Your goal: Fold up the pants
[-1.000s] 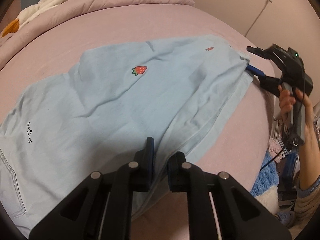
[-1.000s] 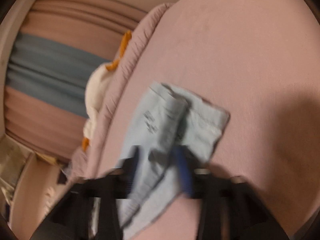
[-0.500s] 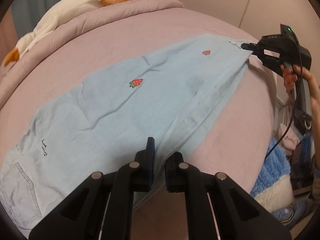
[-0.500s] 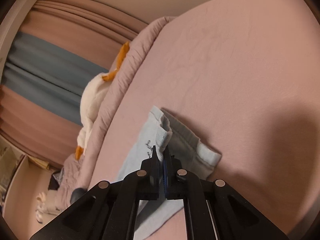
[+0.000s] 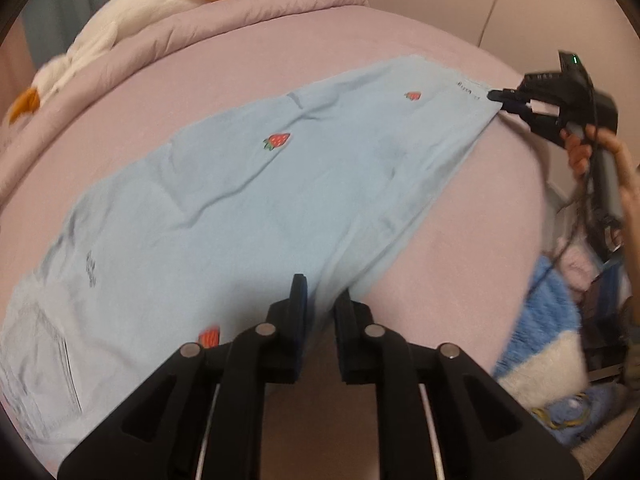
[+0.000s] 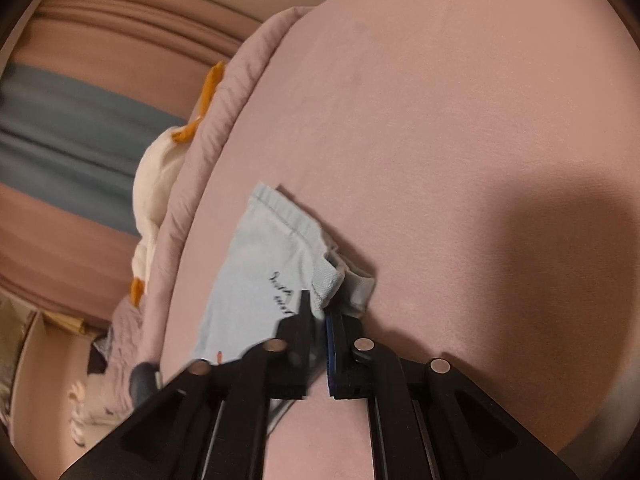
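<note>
Light-blue pants are spread flat across a pink bed, stretched lengthwise from the waist end at the lower left of the left wrist view to the leg hem at the upper right. Small strawberry patches are scattered over the pants, and a seamed pocket is seen near the waist end.

The near edge of the pants is gripped by the left claw: the fabric is drawn up into the narrow gap between its jaws, which have just been opening slightly with the cloth between them. The pants are pulled fairly taut away from this claw toward the hem.

At the hem end of the pants, the right claw is clenched on the corner of the leg, and it is held by a hand beside the bed. In the right wrist view the same claw is seen with its jaws closed on a bunched fold of hem, the cloth lifted a little off the bed there. A line of dark script is printed on the pants just beside the pinched fold.

Behind the pants, a folded pink quilt lies along the far edge of the bed, and a white plush toy with orange parts rests on it. Past the hem end of the pants, beyond the bed, a blue and white fuzzy thing is piled; what it is cannot be told.
</note>
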### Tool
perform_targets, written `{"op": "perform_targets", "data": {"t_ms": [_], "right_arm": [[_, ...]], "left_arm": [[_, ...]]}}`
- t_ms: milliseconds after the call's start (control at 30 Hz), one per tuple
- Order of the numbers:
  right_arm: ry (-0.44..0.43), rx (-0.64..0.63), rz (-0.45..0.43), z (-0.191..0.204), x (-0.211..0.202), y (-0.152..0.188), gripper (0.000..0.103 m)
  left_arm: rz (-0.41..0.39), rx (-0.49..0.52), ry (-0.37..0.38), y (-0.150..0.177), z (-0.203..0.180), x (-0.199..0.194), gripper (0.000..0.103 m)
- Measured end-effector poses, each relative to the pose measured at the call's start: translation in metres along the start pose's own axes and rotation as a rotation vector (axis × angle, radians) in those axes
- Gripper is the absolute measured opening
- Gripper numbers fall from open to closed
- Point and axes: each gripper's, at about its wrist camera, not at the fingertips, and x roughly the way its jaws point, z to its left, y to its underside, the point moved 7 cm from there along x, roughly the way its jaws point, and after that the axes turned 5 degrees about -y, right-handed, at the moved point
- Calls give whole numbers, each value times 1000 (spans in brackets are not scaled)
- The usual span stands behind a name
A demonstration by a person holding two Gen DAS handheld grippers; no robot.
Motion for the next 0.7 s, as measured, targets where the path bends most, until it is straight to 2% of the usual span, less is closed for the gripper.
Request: {"op": "perform_targets", "data": {"t_ms": [100, 133, 200, 267, 333, 400, 467, 533, 600, 633, 700], "right_arm": [[88, -120, -70, 12, -21, -2, 19], [106, -175, -80, 21, -24, 0, 19], [92, -281, -60, 45, -22, 13, 19], [80, -399, -9, 73, -10, 32, 19], [29, -515, 57, 104, 9, 58, 19], [-30, -623, 161, 132, 34, 95, 19], [-42, -720, 237, 147, 53, 128, 19], [-29, -816, 300, 151, 67, 157, 19], [34, -907, 386, 141, 78, 181, 19], [63, -949, 407, 134, 79, 187, 19], [43, -954, 414, 131, 71, 186, 19]], "left_arm": [[-31, -91, 73, 2, 10, -17, 15], [-47, -121, 88, 0, 15, -21, 14], [-79, -183, 66, -6, 31, -24, 14], [-102, -255, 59, -9, 46, -22, 14], [-101, -324, 39, -7, 61, -11, 14], [-69, -356, -26, 2, 72, 3, 14], [-29, -393, -19, 17, 79, 15, 14], [-20, -403, 5, 32, 80, 18, 14], [-40, -400, 23, 45, 81, 10, 15], [-44, -405, 27, 50, 83, 7, 15], [-49, -433, 43, 61, 90, 4, 14]]}}
